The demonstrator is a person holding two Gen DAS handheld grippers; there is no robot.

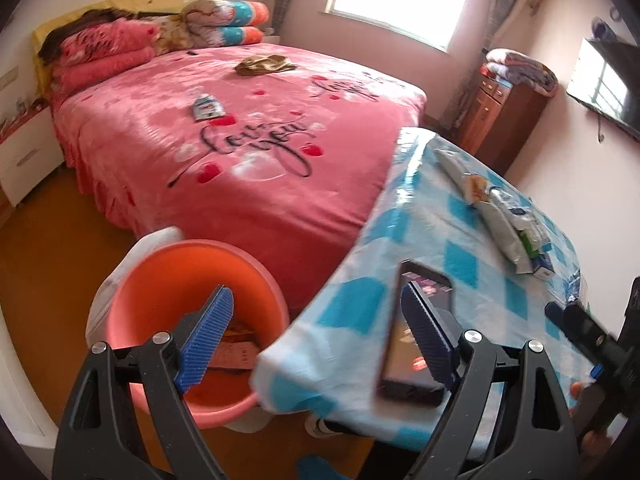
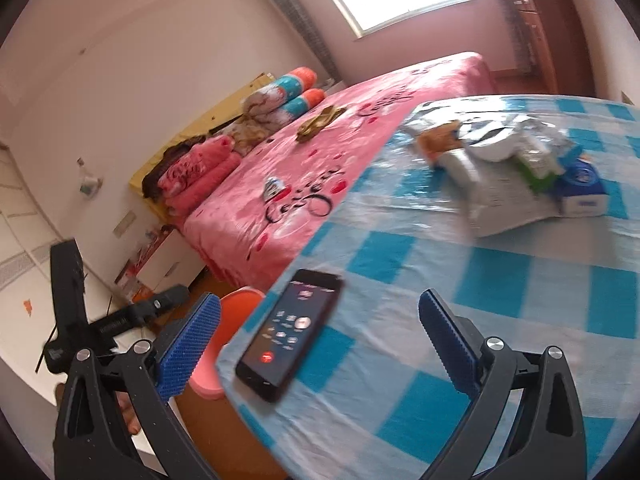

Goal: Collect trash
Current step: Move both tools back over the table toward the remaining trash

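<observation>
With both my left gripper [image 1: 316,336] and right gripper [image 2: 320,344] spread wide and empty, the wrapper pile [image 2: 508,168] lies ahead across the checked table [image 2: 500,320], its length running away from me, nearer my right.

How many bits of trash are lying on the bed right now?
2. A brown wrapper lies mid-bed toward the pillows; a blue-white packet lies nearer the bed's foot. The folded bedding could hide more.
</observation>
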